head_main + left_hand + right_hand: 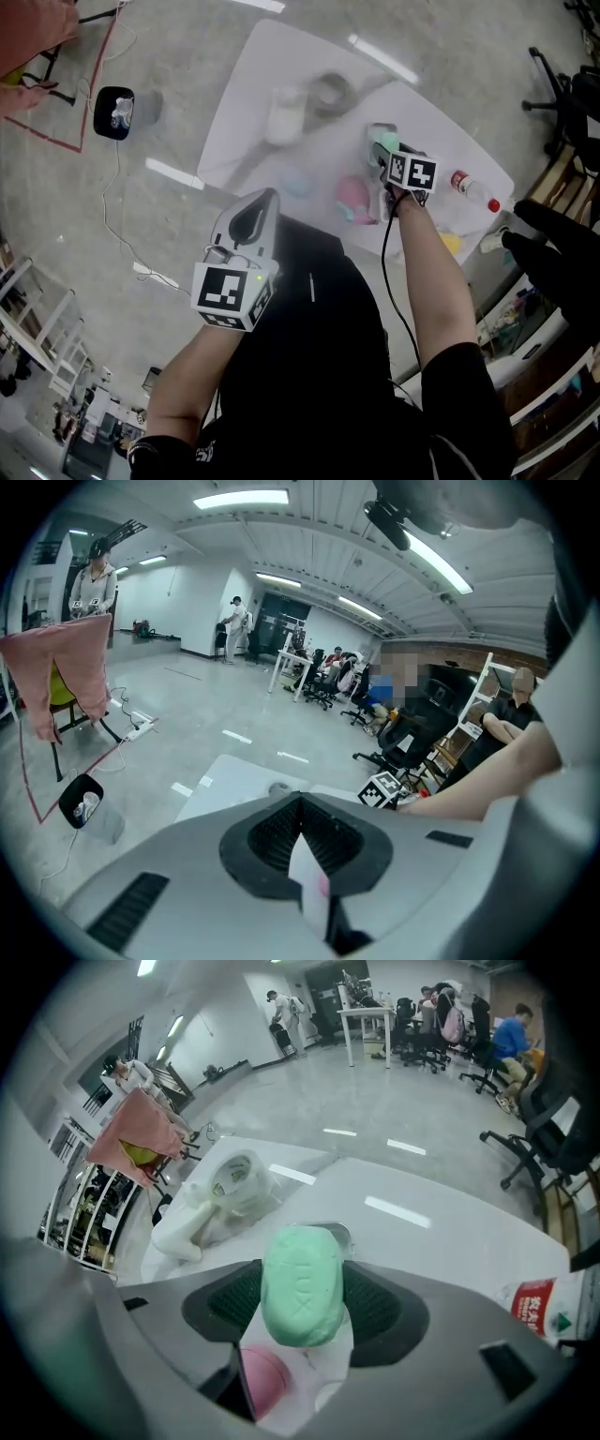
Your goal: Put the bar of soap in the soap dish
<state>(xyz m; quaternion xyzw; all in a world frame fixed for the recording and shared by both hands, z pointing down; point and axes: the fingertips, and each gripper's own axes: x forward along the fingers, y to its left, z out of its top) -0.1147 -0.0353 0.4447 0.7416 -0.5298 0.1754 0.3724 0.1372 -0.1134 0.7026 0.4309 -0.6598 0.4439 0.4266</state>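
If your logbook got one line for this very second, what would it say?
right tool: shut on green soap bar | left tool: shut, empty | soap: held over white table, not set down

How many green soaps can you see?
1. The green soap is squeezed between the right tongs, over the white table. The head view is blurry, so another one could be hidden there.

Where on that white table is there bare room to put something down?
Bare: the white table's far corner beyond the grey tape roll, and the far edge between that roll and the red-capped clear bottle. Crowded: around the right gripper, shut on the green soap bar, beside the pink round object.
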